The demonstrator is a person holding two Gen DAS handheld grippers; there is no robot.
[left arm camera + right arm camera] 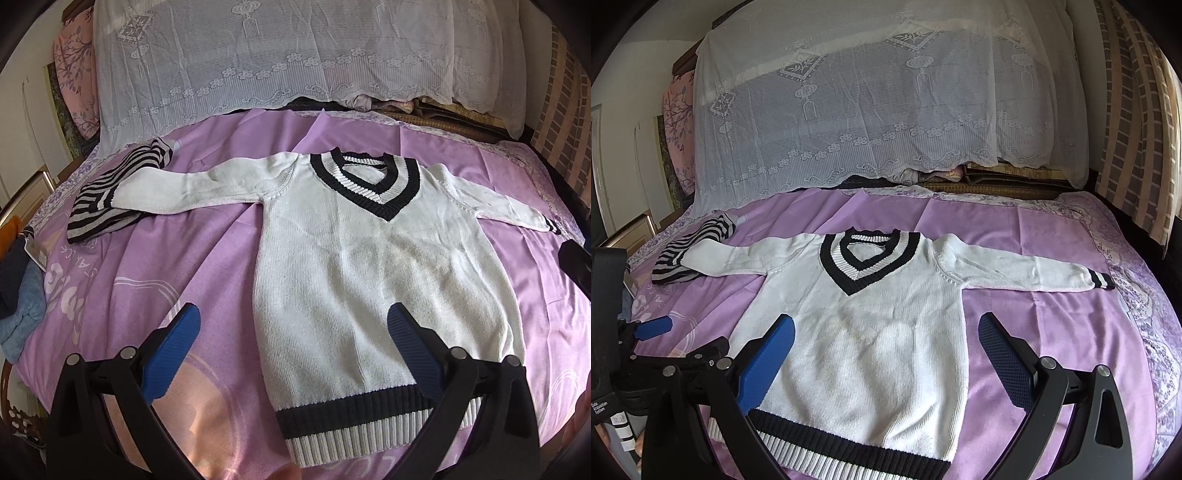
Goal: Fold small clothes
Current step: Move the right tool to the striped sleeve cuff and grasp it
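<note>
A small white knit sweater point(354, 266) with a black-and-white V-neck and hem lies flat, front up, sleeves spread, on the purple bedsheet point(184, 258). It also shows in the right wrist view point(871, 332). My left gripper point(293, 321) is open and empty, hovering over the sweater's lower left edge above the hem. My right gripper point(886, 328) is open and empty over the sweater's lower body. The left gripper's blue fingertip point(653, 326) shows at the left edge of the right wrist view.
A black-and-white striped garment point(110, 192) lies under the sweater's left cuff, also in the right wrist view point(690, 251). Blue and dark folded cloths point(18, 306) sit at the bed's left edge. A lace-covered pile point(295, 55) lines the back.
</note>
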